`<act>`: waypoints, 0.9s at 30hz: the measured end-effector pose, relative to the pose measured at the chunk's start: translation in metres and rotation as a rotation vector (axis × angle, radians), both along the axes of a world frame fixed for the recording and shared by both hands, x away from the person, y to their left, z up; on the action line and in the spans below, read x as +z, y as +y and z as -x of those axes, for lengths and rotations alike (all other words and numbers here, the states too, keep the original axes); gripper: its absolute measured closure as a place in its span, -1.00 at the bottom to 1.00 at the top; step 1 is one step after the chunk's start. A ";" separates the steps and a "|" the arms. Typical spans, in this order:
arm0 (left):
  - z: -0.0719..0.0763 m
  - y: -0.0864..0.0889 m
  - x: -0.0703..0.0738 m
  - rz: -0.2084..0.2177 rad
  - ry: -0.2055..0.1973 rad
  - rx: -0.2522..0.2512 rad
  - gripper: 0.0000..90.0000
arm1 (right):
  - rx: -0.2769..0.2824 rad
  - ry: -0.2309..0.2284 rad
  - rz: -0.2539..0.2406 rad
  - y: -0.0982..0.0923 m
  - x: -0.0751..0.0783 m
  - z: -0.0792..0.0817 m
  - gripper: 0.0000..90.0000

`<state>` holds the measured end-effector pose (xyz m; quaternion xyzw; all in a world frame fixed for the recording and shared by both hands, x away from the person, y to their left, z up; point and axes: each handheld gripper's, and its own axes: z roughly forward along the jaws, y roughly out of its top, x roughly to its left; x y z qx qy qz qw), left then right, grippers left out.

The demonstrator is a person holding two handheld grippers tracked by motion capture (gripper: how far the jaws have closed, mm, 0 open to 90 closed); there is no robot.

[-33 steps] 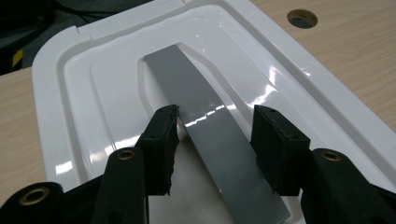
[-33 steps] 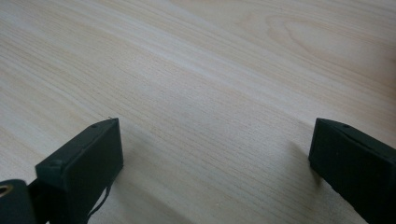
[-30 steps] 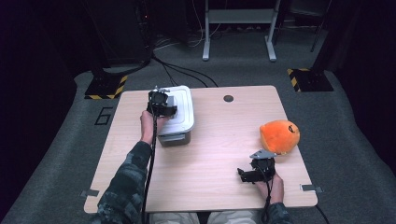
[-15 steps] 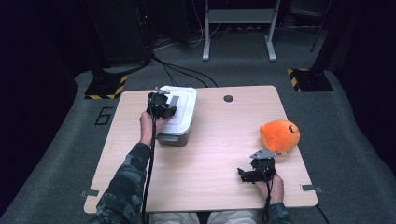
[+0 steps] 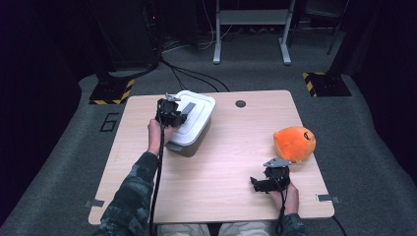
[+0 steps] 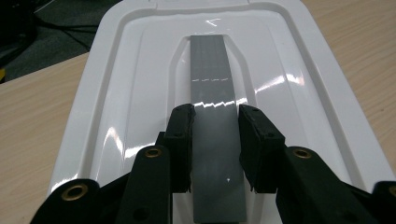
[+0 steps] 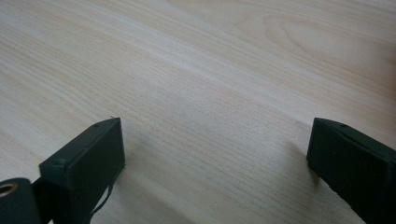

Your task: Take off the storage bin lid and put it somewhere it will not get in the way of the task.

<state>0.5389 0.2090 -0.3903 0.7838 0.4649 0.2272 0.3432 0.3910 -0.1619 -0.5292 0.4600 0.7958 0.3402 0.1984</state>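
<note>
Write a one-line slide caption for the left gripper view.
Left tool closed on the grey handle of the white bin lid, wooden table beside it.

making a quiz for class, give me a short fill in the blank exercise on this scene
1. The left gripper has closed its jaws on the grey ____ of the white lid.
2. The plush toy is ____ in colour.
3. The right gripper rests on the table with its jaws ____.

Missing words: handle; orange; open
</note>
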 end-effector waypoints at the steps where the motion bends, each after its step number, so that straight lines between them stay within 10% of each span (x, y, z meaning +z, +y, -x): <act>1: 0.000 0.000 0.000 0.000 0.000 -0.003 0.48 | 0.001 0.000 0.000 0.000 0.000 0.000 -0.92; 27: 0.012 -0.002 -0.001 0.012 -0.003 -0.069 0.48 | -0.003 0.001 -0.002 0.000 0.000 0.000 -0.92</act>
